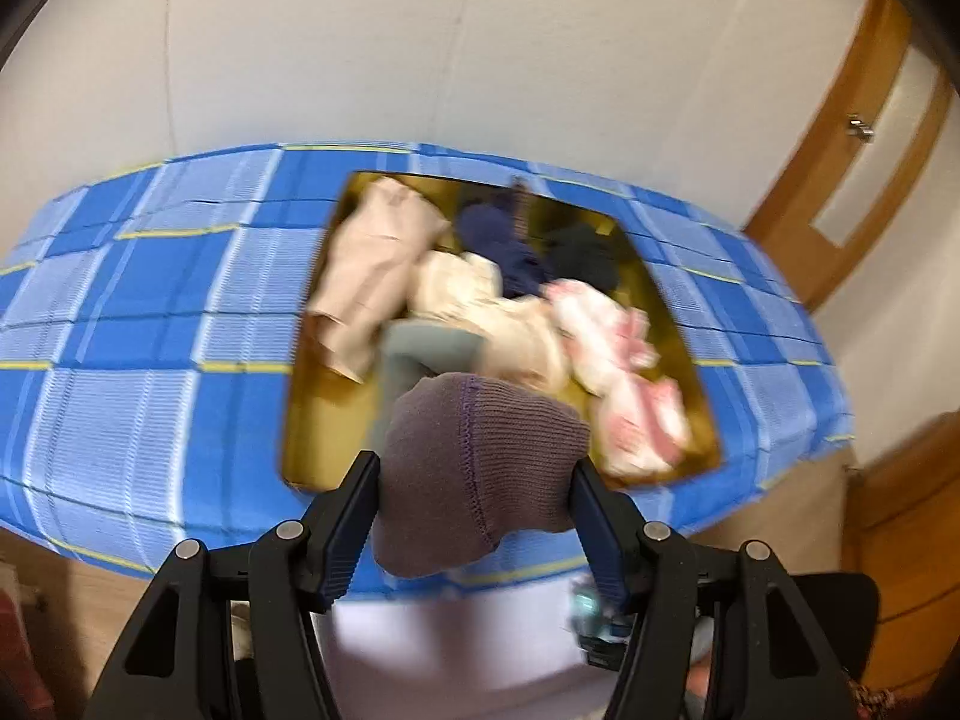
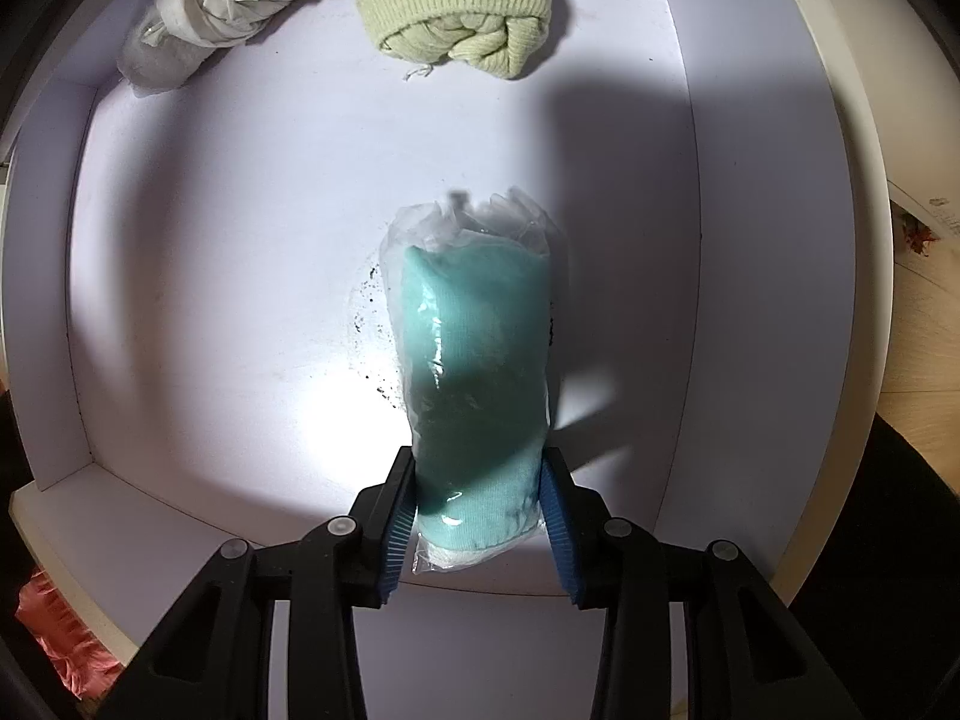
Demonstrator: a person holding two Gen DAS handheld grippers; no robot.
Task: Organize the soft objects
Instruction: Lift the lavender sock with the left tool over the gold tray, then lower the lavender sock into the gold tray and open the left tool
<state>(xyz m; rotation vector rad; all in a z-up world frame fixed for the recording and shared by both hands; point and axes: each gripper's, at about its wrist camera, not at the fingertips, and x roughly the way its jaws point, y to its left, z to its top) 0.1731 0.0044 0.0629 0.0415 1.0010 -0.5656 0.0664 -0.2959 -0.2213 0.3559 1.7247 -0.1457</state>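
a purple-brown knitted piece [image 1: 480, 474], ribbed with a stitched seam running down its middle, is clamped between the fingers of the left gripper [image 1: 477, 498] and is held up above a bed covered in a blue checked sheet [image 1: 138, 312]. behind it on the sheet a brown cardboard box [image 1: 324, 438] is seen, filled with a jumble of soft things: beige garments [image 1: 372, 264], a navy piece [image 1: 510, 240], a grey-green piece [image 1: 420, 354] and pink-and-white cloth [image 1: 624, 372]. this whole background is smeared by blur, so the garments cannot be told apart more finely.

in the right wrist view a turquoise rolled cloth sealed in a clear plastic bag [image 2: 480, 372] is gripped at its near end by the right gripper [image 2: 480, 504], whose blue pads [image 2: 401, 522] are pressed against the bag's sides. the bag is lying on the floor of a white drawer [image 2: 210, 276]. at the far wall of the drawer a pale green ribbed knit roll [image 2: 462, 6] and, well to its left, a crumpled white cloth in plastic [image 2: 222, 6] are placed; both are cut off by the top edge. the lower part of the turquoise bundle is darkened by shadow.
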